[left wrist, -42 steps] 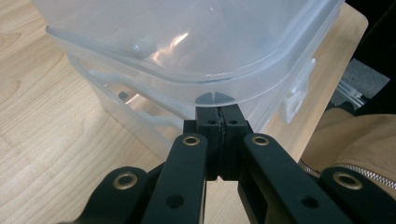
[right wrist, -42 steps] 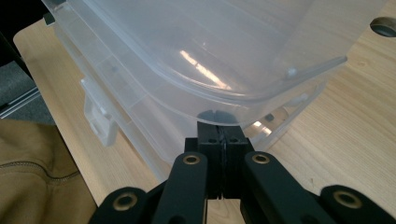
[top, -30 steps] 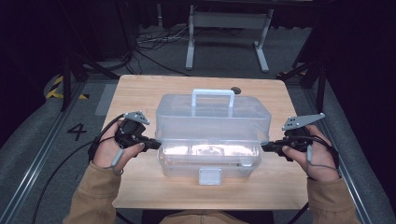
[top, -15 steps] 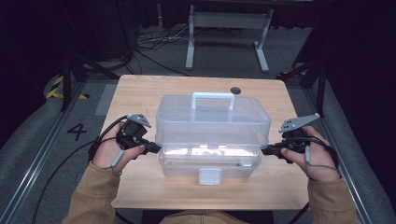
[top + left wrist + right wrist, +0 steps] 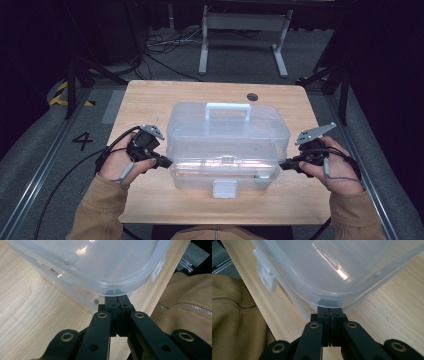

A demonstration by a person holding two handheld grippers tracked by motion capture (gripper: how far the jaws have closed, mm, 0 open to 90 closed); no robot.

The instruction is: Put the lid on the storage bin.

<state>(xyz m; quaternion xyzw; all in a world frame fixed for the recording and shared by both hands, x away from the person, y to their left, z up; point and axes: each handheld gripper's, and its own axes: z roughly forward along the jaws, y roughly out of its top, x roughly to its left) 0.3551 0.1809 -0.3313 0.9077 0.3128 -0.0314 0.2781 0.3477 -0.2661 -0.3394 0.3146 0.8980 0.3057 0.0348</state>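
Observation:
A clear plastic box stands mid-table, its base [image 5: 225,177] carrying a white front latch [image 5: 224,189]. Its clear lid [image 5: 227,127], with a handle [image 5: 228,107] on top, is tilted up at the front, leaving a gap above the base. My left gripper [image 5: 167,162] is shut, tips tucked under the lid's left end. My right gripper [image 5: 282,165] is shut too, tips under the lid's right end. In the left gripper view the closed tips [image 5: 116,300] meet the lid rim [image 5: 100,265] from below. The right gripper view has its tips [image 5: 331,311] likewise under the rim [image 5: 337,270].
The wooden table [image 5: 150,100] has a round cable hole [image 5: 252,96] near its far edge. Beyond it stand a metal frame [image 5: 245,22] and floor cables [image 5: 160,45]. A "4" [image 5: 82,141] is marked on the floor at left. Tan sleeves come in at the near edge.

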